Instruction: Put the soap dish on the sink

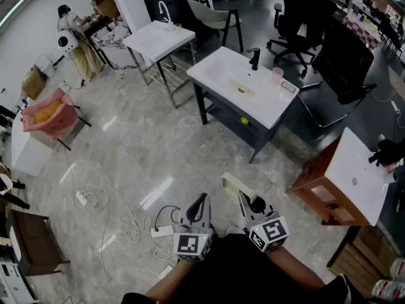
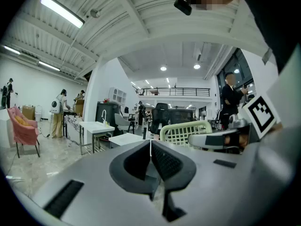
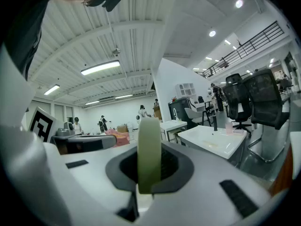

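Head view: sink [image 1: 243,87] well ahead, slightly right.
Right hand-held gripper [image 3: 149,166]: pinching soap dish [image 3: 149,140] edge-on, long axis pointing forward.
Left hand-held gripper [image 2: 150,157]: pressed together, empty.
Nearer sink: right.

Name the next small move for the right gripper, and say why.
Probably a step forward, carrying the soap dish toward the sink with the black faucet. The right gripper is already shut on the soap dish, held edge-on, but the sink stands some way ahead, seemingly out of reach from here.
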A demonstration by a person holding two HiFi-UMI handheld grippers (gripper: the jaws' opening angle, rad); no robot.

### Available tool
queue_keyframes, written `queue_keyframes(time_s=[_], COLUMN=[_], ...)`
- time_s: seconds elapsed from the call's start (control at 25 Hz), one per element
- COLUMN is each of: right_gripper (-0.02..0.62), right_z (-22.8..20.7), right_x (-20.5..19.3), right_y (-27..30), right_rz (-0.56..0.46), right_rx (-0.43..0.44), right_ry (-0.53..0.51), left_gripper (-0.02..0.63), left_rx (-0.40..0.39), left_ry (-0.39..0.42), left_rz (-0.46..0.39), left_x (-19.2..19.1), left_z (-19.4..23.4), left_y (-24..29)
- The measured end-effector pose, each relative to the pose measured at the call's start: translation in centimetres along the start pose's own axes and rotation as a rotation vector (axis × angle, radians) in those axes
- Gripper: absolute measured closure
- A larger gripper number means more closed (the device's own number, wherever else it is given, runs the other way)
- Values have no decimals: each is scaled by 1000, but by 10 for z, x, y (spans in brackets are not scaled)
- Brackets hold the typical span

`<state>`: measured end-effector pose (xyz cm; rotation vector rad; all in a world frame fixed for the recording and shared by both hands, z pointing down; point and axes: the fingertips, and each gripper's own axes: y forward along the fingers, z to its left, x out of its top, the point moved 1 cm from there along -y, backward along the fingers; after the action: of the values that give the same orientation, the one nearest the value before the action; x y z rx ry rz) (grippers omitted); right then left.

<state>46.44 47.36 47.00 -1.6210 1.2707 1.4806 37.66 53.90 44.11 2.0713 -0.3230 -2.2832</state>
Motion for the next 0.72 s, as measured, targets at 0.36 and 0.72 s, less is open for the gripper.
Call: queue_keyframes(time_s=[0.36, 0.72], right_gripper=[581, 581], right_z=[-12, -20], right_x=[-7, 0], right_y=[16, 91], right_rz=[-20, 34], right_rx=[13, 1], right_ry=[95, 42], left_gripper=[592, 592], left_rx=[55, 58], left_ry=[-31, -85], left_rz=[51, 49], left_x=[-24, -28], left_z=[29, 93], left_y=[7, 55])
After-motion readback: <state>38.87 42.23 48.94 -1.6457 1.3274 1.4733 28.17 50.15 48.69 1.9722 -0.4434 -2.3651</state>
